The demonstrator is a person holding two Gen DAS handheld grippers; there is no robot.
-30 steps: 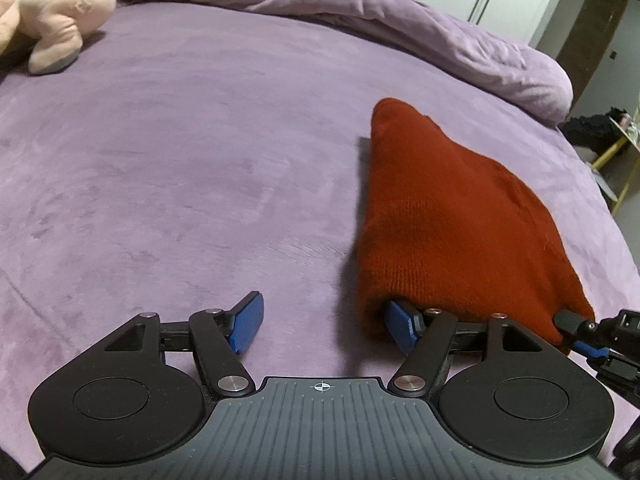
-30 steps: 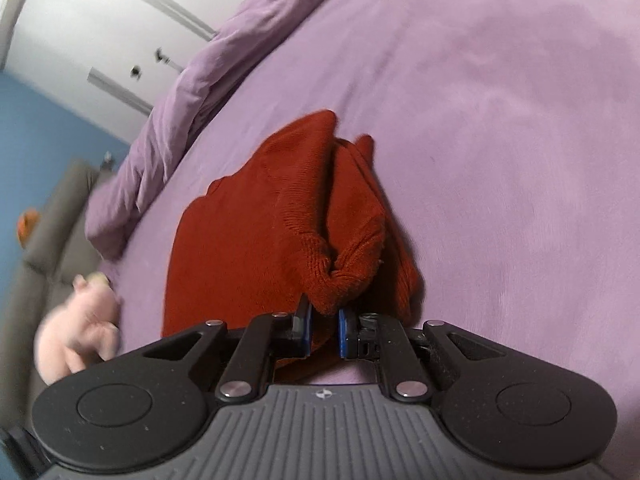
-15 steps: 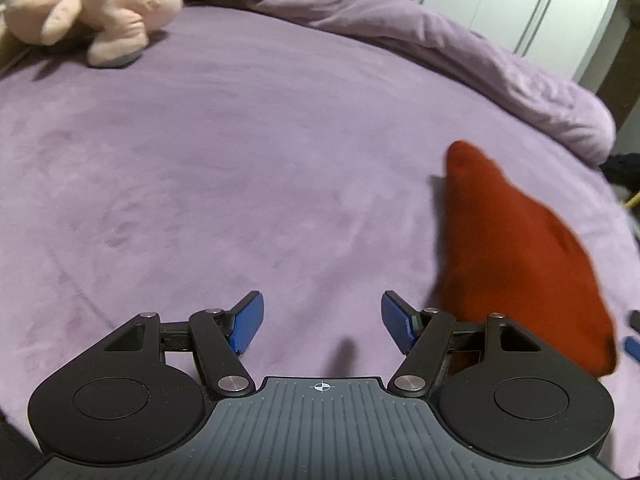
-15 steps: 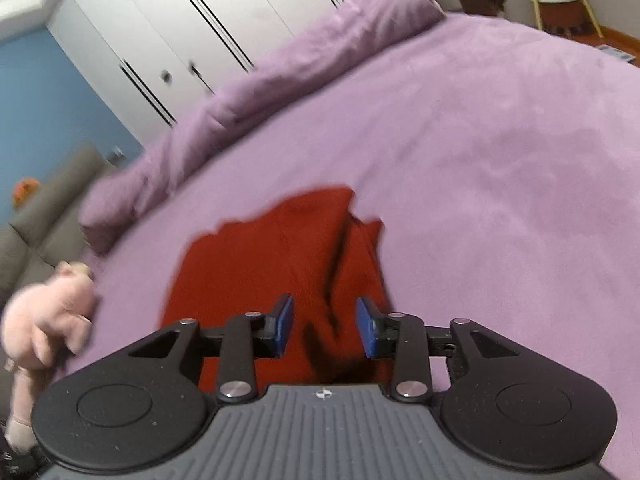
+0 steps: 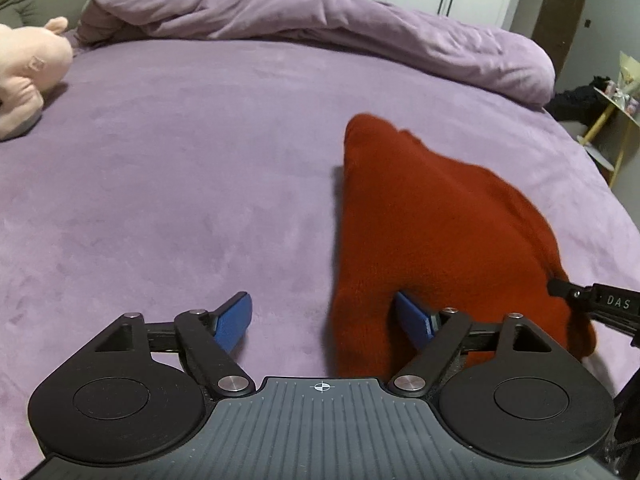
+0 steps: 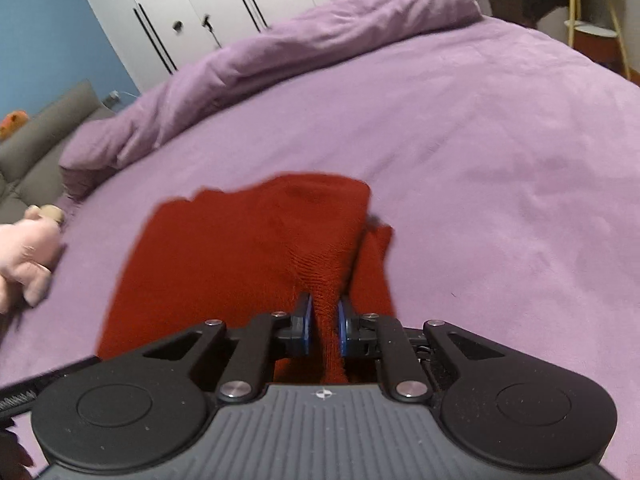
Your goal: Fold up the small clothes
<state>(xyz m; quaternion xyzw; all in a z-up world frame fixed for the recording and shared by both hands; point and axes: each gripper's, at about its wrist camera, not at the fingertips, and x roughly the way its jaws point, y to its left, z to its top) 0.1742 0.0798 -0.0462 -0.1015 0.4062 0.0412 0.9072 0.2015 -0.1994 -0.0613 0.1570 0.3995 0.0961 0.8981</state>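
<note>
A red knitted garment [image 5: 436, 220] lies on the purple bed, folded lengthwise. In the left wrist view my left gripper [image 5: 326, 324] is open; the near left corner of the garment lies between its blue fingers, against the right pad [image 5: 414, 320]. In the right wrist view my right gripper [image 6: 322, 326] is shut on a bunched fold at the near edge of the garment [image 6: 248, 248]. The tip of the right gripper [image 5: 592, 306] shows at the garment's right edge in the left wrist view.
A pink plush toy [image 5: 24, 76] lies at the far left of the bed and shows in the right wrist view [image 6: 28, 252] too. A rolled purple duvet [image 5: 320, 28] runs along the far edge. A yellow-legged stand [image 6: 592, 12] is beyond the bed's right side.
The right gripper opened half a second ago and has shut again on a fold of the garment. The left gripper swung away left, then came back to the garment's near corner, still open.
</note>
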